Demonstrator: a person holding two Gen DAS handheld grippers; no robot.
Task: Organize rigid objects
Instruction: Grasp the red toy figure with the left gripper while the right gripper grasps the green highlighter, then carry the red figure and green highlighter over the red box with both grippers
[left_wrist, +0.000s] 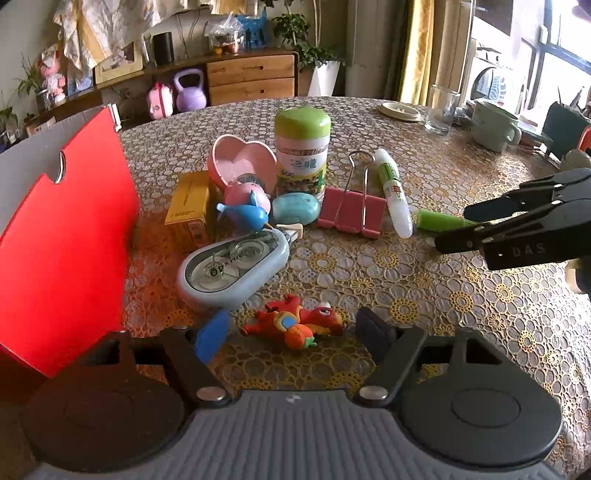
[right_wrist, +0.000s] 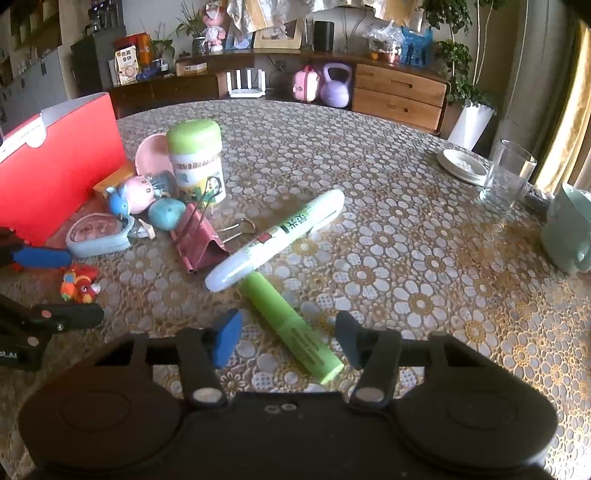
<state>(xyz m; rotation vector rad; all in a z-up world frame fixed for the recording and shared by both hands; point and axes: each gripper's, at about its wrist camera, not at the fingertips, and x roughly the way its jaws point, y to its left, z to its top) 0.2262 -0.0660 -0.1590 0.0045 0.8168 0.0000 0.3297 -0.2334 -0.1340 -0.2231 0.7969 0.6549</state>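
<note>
Both tongs stand released: the right gripper (right_wrist: 288, 341) straddles the green marker (right_wrist: 291, 328) lying on the table (right_wrist: 424, 258), the left gripper (left_wrist: 295, 332) brackets the red toy (left_wrist: 295, 324). Picking up looks to be the step; next, lower and clench. Beyond, the glue pen (right_wrist: 277, 240) touches the marker's far end. Only the left view shows the red box (left_wrist: 66, 240) beside the clutter.

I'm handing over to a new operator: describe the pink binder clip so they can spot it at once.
Start at the tall green-lidded jar in the cluster on the patterned table. Just right of its base lies the pink binder clip, left of the white-and-green glue pen. It is the only item with silver wire handles, and it is wedge-shaped, unlike the rounded toys beside it.
</note>
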